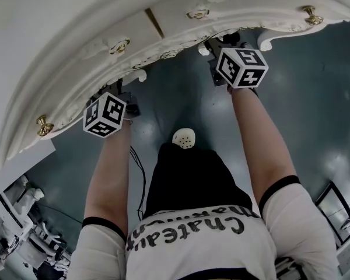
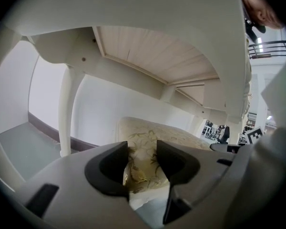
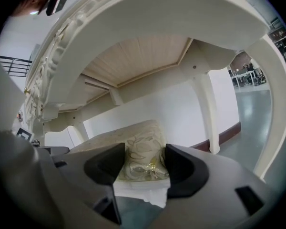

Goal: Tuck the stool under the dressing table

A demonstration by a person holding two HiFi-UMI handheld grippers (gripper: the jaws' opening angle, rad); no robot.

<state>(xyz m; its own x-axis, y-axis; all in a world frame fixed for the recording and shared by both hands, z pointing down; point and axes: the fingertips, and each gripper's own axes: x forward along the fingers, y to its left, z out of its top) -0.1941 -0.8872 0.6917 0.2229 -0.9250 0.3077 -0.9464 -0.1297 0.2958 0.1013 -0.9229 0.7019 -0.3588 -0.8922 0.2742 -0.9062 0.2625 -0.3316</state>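
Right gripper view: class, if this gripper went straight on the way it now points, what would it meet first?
The stool: the gold-patterned corner of its cushion sits between the jaws of the right gripper, under the dressing table. Whether the pads press on it is unclear.

You see the dressing table [image 1: 76,34] in smooth, glossy cream paint, with bare pale wood under it and shiny brass-like knobs [image 1: 44,125]. The stool [image 3: 143,149] has woven cloth with golden threads.
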